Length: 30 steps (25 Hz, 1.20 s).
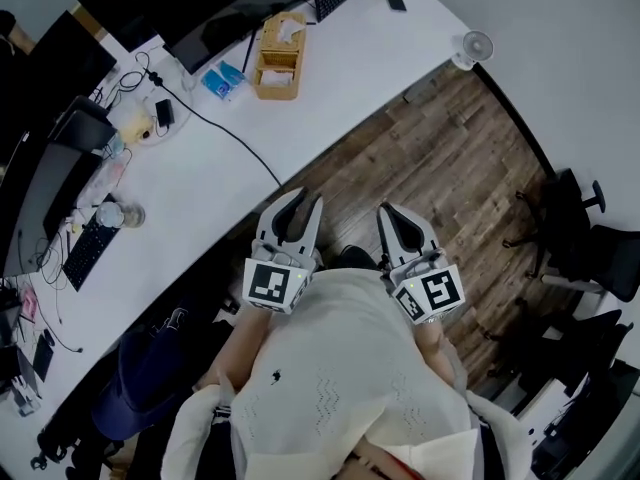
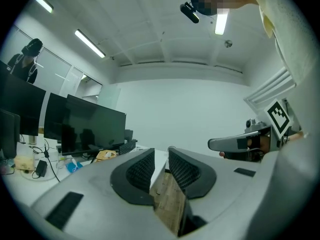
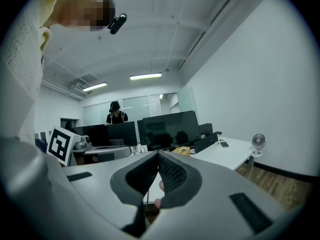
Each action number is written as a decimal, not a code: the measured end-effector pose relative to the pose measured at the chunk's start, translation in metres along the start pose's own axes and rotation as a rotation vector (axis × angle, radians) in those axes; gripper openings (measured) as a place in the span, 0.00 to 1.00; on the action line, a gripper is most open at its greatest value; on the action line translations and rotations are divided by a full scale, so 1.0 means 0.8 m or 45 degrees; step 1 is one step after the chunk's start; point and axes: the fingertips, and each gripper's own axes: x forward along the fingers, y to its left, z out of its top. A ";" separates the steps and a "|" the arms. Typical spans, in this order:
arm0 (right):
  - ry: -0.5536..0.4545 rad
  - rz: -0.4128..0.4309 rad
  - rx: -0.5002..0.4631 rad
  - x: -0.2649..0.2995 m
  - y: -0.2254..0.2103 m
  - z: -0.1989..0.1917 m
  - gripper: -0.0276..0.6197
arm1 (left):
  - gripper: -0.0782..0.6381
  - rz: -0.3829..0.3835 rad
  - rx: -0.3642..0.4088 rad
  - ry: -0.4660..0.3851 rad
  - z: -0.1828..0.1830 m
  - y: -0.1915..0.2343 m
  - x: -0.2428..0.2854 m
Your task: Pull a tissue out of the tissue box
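1. The left gripper (image 1: 303, 201) is open just a little. Its own view shows a thin gap between the two jaws, with nothing in it. Only the desk edge and the wood floor (image 1: 440, 158) show through the gap.
2. The right gripper (image 1: 390, 211) is closed. In its own view the two jaw tips touch, and it holds nothing.
3. Both grippers are held up close to the person's chest, side by side but apart. They hang over the floor, just off the near edge of the white desk (image 1: 330, 78).
4. The tissue box (image 1: 278, 56) is a tan wooden box. It sits far across the desk, well apart from both grippers, with a white tissue (image 1: 290, 31) poking out of its top.
5. A blue packet (image 1: 222, 80) lies just beside the box, and dark monitors (image 1: 235, 18) stand behind it.
6. A black cable (image 1: 230, 133) runs across the desk between the box and the grippers.
7. The desk near the grippers is bare.
8. A small white fan (image 1: 472, 48) stands at the desk's far end.
9. Black chairs (image 1: 590, 248) stand off to the right, well away.
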 end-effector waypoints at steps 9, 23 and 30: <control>-0.003 0.010 0.018 0.022 -0.016 0.002 0.04 | 0.24 0.014 0.000 0.009 -0.003 0.016 0.018; -0.017 0.151 0.003 0.122 -0.145 0.037 0.04 | 0.24 0.154 0.002 0.002 0.007 0.046 0.154; 0.026 0.251 -0.058 0.186 -0.217 0.071 0.04 | 0.24 0.281 -0.024 -0.015 0.030 0.073 0.235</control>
